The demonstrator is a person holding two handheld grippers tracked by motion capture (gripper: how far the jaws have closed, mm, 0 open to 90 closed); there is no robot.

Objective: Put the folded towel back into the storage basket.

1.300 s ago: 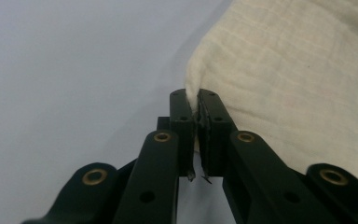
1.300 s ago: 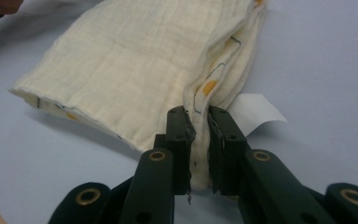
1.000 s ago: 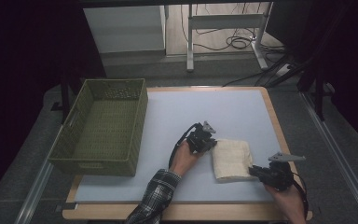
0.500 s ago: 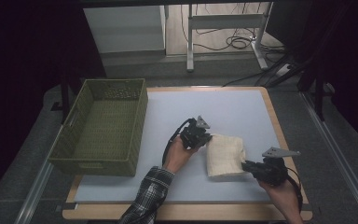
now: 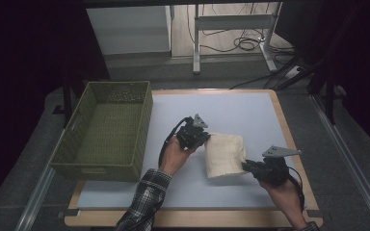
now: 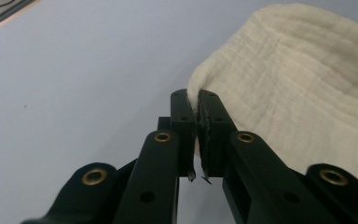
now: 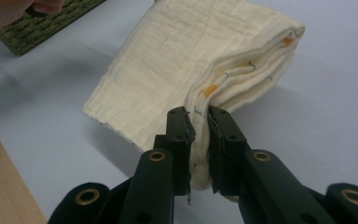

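Shifted leftward and lifted since the earlier frames: folded cloth (image 5: 225,155), carried between both grippers away from the near right of the bench (image 5: 250,108) toward its middle. Left gripper (image 5: 203,138) pinched tight on a far-left corner of the cloth, jaws all but touching with only a thin fold between them, as seen in the left gripper view (image 6: 198,108). Right gripper (image 5: 246,167) clamped on the near-right edge, jaws slightly apart around a thicker stack of layers, as seen in the right gripper view (image 7: 199,122). Cloth (image 7: 182,60) held up by those two points, sagging between them, apparently just clear of the bench surface. Green woven basket (image 5: 72,151) on the left side of the bench, open and with nothing visible inside. Judged stage: pick-up done, transfer begun; remaining, probably, carrying the cloth further left, lowering it into the basket and releasing both grips. Count: one cloth, one basket, two grippers, two hands, one bench.
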